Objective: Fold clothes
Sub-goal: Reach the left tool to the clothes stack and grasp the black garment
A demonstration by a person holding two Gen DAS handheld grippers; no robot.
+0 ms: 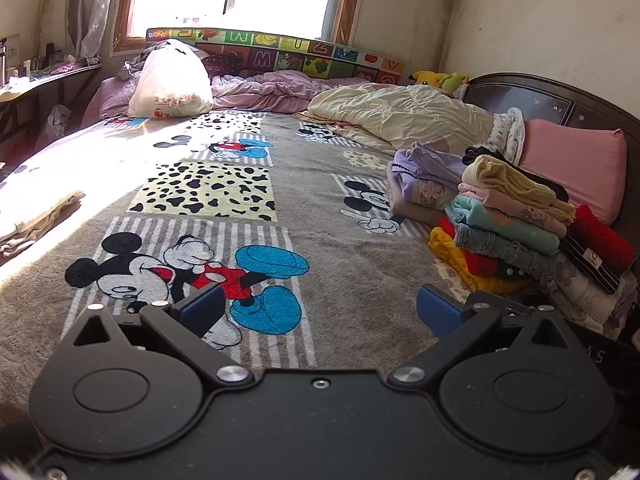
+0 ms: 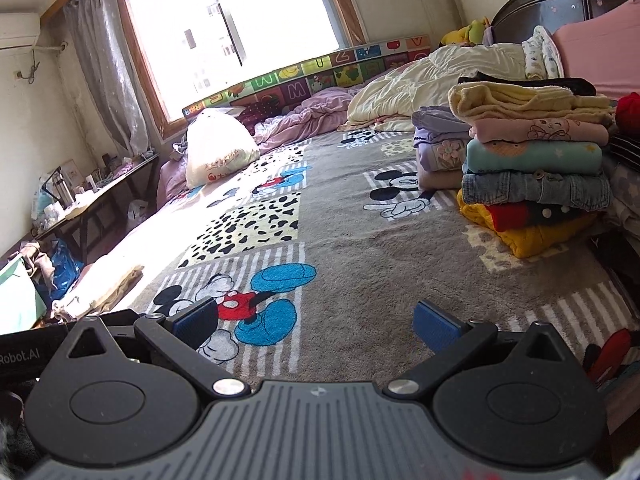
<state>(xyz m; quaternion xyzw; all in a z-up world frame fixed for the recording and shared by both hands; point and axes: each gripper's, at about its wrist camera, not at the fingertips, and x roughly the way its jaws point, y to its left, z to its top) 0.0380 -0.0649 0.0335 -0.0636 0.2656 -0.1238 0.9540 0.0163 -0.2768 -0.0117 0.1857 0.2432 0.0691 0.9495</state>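
Left tool: the left tool (image 1: 320, 310) is hanging low over the bed with its blue pads (image 1: 202, 308) spread wide apart and gripping nothing.
Right tool: the right tool (image 2: 318, 322) is hovering over the same blanket, its jaws likewise standing wide open and empty.
Bed: a grey cartoon-mouse blanket (image 1: 360, 248) is covering the bed, with strong sunlight falling across its left side.
Folded stack: a pile of folded clothes (image 2: 536, 160) is sitting on the blanket to the right, near the headboard; from the top it is showing a pale yellow piece, a pink one, a teal one, denim, red and mustard yellow at the bottom.
Second pile: a lavender folded pile (image 2: 440, 152) is resting just beside that stack, on its far side.
Tan garment: a folded tan garment (image 2: 108, 288) is lying at the left edge of the bed in the sunlight, well apart from the stack.
Bedding: a cream duvet (image 1: 404, 116) and a crumpled purple sheet (image 1: 264, 92) are lying bunched at the far end of the bed.
Bag: a white plastic bag (image 1: 170, 84) is standing on the far left part of the bed, under the window.
Pillow: a pink pillow (image 1: 572, 164) is leaning against the dark headboard (image 1: 560, 100), behind the stack.
Side surface: a cluttered surface (image 2: 96, 196) is standing along the left wall.
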